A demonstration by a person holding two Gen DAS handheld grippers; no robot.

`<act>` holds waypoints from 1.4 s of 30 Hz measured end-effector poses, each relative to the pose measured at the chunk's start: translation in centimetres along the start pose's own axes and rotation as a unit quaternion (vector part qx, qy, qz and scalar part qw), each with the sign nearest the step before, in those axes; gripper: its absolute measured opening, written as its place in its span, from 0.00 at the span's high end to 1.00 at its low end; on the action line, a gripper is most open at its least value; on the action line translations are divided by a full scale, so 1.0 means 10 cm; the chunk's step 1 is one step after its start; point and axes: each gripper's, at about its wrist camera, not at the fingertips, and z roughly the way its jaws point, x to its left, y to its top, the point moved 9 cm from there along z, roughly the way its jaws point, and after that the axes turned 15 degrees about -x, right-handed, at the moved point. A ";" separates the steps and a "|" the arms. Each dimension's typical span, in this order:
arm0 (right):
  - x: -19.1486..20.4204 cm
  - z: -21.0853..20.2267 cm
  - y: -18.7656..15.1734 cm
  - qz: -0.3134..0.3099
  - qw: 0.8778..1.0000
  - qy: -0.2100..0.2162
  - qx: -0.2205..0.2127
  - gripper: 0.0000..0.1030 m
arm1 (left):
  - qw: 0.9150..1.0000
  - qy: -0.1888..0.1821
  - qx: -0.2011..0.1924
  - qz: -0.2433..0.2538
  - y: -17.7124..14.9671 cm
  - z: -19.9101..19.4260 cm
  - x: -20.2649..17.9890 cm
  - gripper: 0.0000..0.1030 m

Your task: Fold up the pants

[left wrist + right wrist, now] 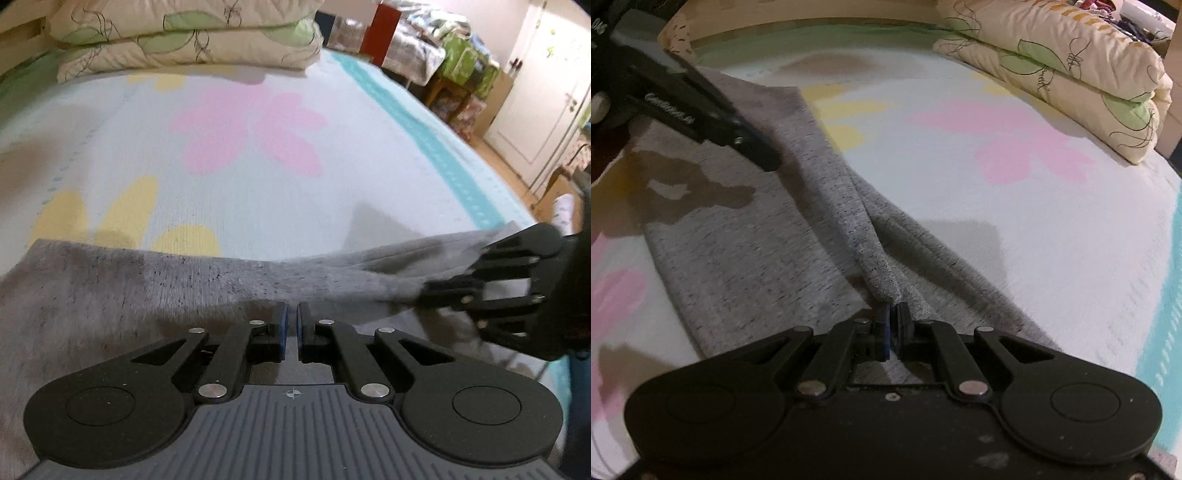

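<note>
Pants (pixel 746 236): grey marled fabric lying on the bed, pinched by both grippers.

The pants are spread over the bedsheet (pixel 258 177), which is pale with pink and yellow flower prints and a teal border. In the right wrist view one flat panel lies to the left, and a narrower bunched fold runs down the middle toward the camera. The right gripper (pixel 894 314) has its jaws drawn together on the near end of that fold, with fabric between the blue pads. The left gripper (pixel 291 317) is likewise closed, jaws nearly touching, at the near edge of the grey cloth; fabric sits at its tips, raised slightly off the sheet. A folded quilt (pixel 184 37), cream with green leaf print, rests at the far end of the bed.
</note>
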 end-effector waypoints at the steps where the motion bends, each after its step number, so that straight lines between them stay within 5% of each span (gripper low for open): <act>1: -0.02 0.02 0.01 -0.001 1.000 -0.007 -0.003 0.95 | 1.000 0.005 0.007 0.001 -0.03 0.07 0.03 0.95; 11: -0.41 0.26 0.09 0.054 0.993 -0.096 -0.034 0.88 | 0.996 0.020 -0.011 -0.083 0.09 0.27 0.31 0.96; 18: -0.65 -0.06 0.12 0.094 0.979 -0.176 -0.049 0.88 | 0.998 0.027 -0.034 -0.048 0.05 -0.16 0.21 0.95; 22: -0.56 -0.25 -0.02 0.104 0.979 -0.173 -0.039 0.87 | 0.998 0.034 0.001 -0.048 -0.22 -0.08 0.20 0.95; 24: -0.54 -0.18 -0.11 0.110 0.978 -0.175 -0.022 0.87 | 0.998 0.035 -0.015 -0.053 -0.30 -0.08 0.20 0.95; 31: -0.87 -0.01 -0.11 0.182 0.947 -0.263 -0.014 0.83 | 0.998 0.035 -0.014 -0.059 -0.29 -0.15 0.19 0.95; 36: -0.47 0.00 0.17 0.168 0.963 -0.200 -0.064 0.82 | 0.997 0.044 -0.024 -0.060 -0.30 -0.16 0.17 0.95; 40: -0.13 0.29 0.15 0.161 0.975 -0.148 -0.028 0.79 | 0.996 0.039 -0.018 -0.073 -0.31 -0.20 0.17 0.95; 42: 0.01 0.31 0.12 0.133 0.978 -0.157 -0.030 0.79 | 0.996 0.033 -0.018 -0.083 -0.34 -0.22 0.20 0.95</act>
